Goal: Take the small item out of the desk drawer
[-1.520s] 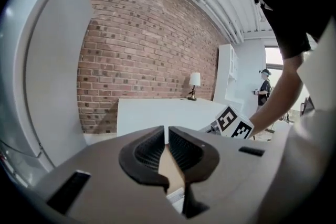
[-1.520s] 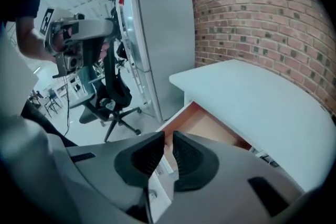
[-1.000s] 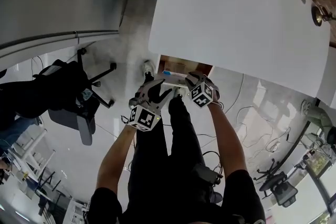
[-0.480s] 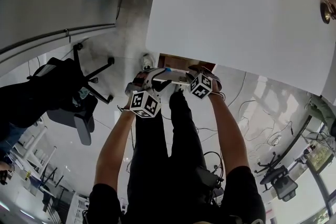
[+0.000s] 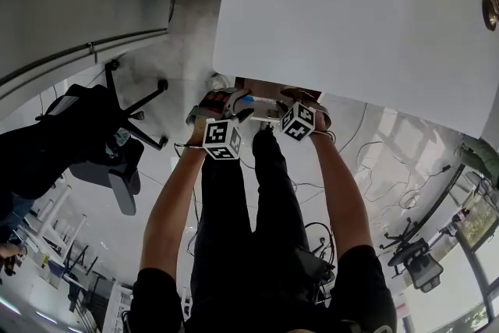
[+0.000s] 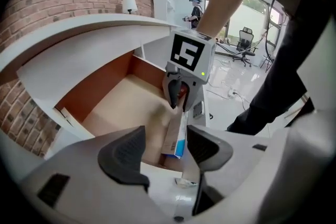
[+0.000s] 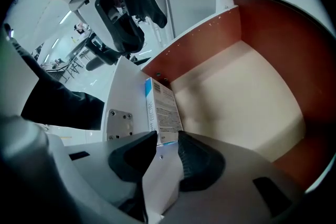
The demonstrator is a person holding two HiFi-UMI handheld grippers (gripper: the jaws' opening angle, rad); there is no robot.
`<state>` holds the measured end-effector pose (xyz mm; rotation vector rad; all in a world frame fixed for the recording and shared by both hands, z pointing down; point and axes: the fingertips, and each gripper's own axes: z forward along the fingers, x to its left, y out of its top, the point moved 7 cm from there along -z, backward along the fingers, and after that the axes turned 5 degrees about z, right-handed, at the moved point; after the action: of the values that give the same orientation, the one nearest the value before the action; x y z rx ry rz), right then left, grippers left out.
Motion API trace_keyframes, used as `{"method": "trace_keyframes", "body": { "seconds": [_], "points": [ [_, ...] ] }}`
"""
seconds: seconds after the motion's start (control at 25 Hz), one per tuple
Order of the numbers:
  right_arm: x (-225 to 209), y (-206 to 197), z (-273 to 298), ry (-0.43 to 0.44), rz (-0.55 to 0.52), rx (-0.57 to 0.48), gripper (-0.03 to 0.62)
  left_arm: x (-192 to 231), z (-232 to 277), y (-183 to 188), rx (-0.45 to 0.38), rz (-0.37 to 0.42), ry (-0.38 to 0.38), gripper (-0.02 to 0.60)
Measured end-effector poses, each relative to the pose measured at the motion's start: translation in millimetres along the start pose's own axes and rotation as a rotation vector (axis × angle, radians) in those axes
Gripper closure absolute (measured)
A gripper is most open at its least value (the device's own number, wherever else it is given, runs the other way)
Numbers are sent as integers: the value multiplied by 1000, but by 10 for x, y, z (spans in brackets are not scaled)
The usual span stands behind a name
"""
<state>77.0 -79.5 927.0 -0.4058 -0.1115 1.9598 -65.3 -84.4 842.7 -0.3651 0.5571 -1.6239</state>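
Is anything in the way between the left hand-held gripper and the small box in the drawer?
Nothing visible. The small box stands on edge along the front of the drawer, straight ahead of the left hand-held gripper, whose jaws have just been opening. The right hand-held gripper, jaws also just opening, straddles its far end.

I see bare drawer floor (image 7: 247,86) behind the box (image 7: 164,110), open from above near the front; the desk top (image 5: 351,19) overhangs the rear, and the left gripper (image 7: 142,23) hangs over the front wall (image 7: 123,102)
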Motion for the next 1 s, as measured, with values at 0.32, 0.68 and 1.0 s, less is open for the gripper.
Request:
{"method": "trace_keyframes", "body": {
  "seconds": [0.32, 0.68, 1.0],
  "points": [
    [-70, 10, -58, -15, 42, -26, 441, -20, 287, 0, 94, 94, -58, 296],
    [-200, 15, -110, -31, 120, -76, 442, 40, 528, 50, 194, 193, -59, 298],
    [-253, 21, -164, -37, 135, -100, 442, -25, 838, 67, 316, 266, -123, 298]
  ]
}}
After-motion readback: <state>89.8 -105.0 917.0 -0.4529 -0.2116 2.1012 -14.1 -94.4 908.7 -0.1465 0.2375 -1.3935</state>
